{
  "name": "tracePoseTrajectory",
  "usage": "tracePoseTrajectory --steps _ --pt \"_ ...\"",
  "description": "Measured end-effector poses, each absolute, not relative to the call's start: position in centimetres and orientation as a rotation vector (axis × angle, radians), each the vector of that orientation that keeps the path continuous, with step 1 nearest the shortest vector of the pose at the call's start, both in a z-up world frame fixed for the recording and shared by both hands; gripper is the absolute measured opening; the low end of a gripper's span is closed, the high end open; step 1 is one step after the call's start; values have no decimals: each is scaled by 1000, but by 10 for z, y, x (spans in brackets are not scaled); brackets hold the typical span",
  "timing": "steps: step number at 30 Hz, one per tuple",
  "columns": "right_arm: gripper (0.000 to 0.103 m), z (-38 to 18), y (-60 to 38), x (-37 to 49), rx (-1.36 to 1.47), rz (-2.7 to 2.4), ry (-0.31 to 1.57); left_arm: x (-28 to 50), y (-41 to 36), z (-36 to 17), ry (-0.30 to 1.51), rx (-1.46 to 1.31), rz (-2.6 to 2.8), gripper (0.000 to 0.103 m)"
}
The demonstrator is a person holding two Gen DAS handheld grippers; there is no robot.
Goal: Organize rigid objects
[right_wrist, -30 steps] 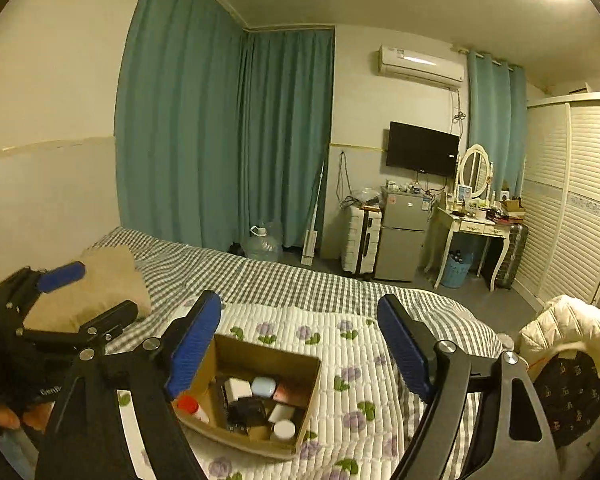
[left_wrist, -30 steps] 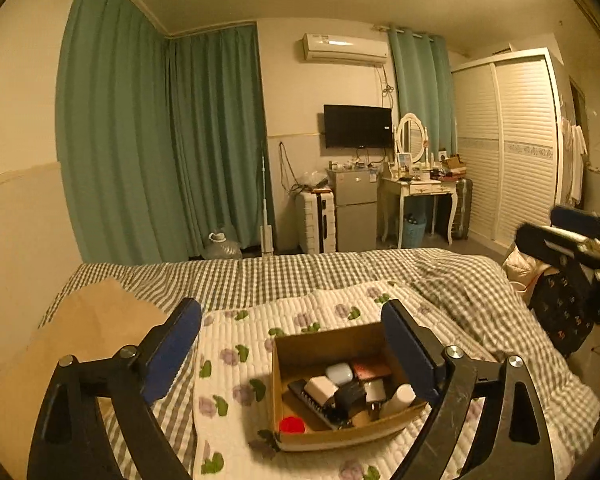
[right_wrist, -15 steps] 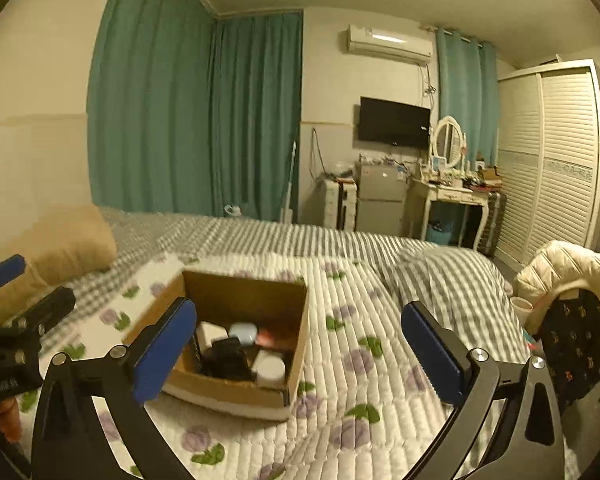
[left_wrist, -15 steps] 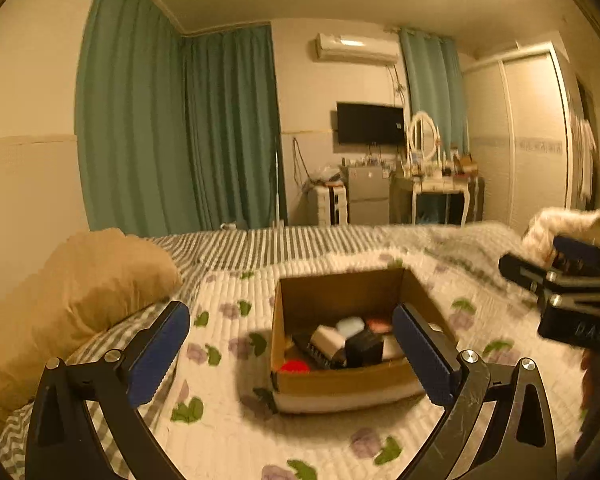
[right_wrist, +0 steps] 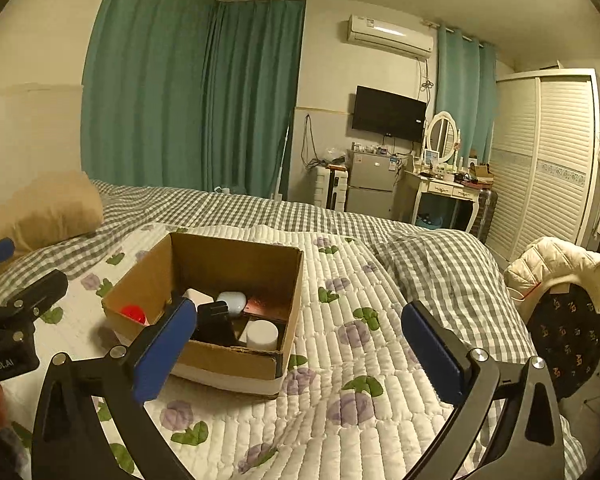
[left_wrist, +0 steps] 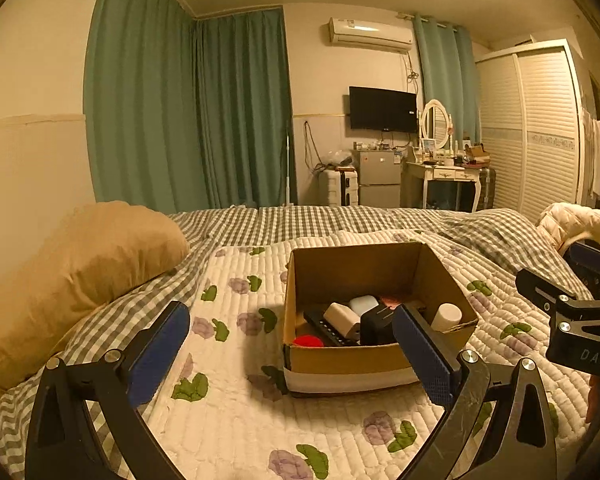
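Box: open cardboard box [left_wrist: 342, 362] on the bed's floral quilt [left_wrist: 236, 412], small items inside.
Left gripper [left_wrist: 288, 354]: fingers spread wide, empty, short of the box.
Right gripper [right_wrist: 300, 350]: fingers spread wide, empty.

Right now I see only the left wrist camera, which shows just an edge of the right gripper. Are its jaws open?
Observer: Yes. The right gripper has its jaws wide open, and between them there is only the quilt and a corner of the box.
Operator: And further to the right of it?
Observer: A dark patterned cloth hangs under the white jacket, beside the bed.
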State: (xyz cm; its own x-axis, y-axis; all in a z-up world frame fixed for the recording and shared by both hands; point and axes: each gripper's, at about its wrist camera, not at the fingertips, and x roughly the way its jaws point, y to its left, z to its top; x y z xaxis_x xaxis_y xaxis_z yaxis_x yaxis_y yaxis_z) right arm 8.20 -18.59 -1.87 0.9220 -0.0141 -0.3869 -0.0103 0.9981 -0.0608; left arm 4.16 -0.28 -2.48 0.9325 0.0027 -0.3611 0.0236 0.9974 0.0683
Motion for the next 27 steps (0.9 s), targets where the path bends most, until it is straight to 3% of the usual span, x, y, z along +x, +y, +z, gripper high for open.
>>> tracePoseTrajectory --steps 27 --pt "103 -23 -182 86 -63 8 421 48 -1 -30 421 56 -61 103"
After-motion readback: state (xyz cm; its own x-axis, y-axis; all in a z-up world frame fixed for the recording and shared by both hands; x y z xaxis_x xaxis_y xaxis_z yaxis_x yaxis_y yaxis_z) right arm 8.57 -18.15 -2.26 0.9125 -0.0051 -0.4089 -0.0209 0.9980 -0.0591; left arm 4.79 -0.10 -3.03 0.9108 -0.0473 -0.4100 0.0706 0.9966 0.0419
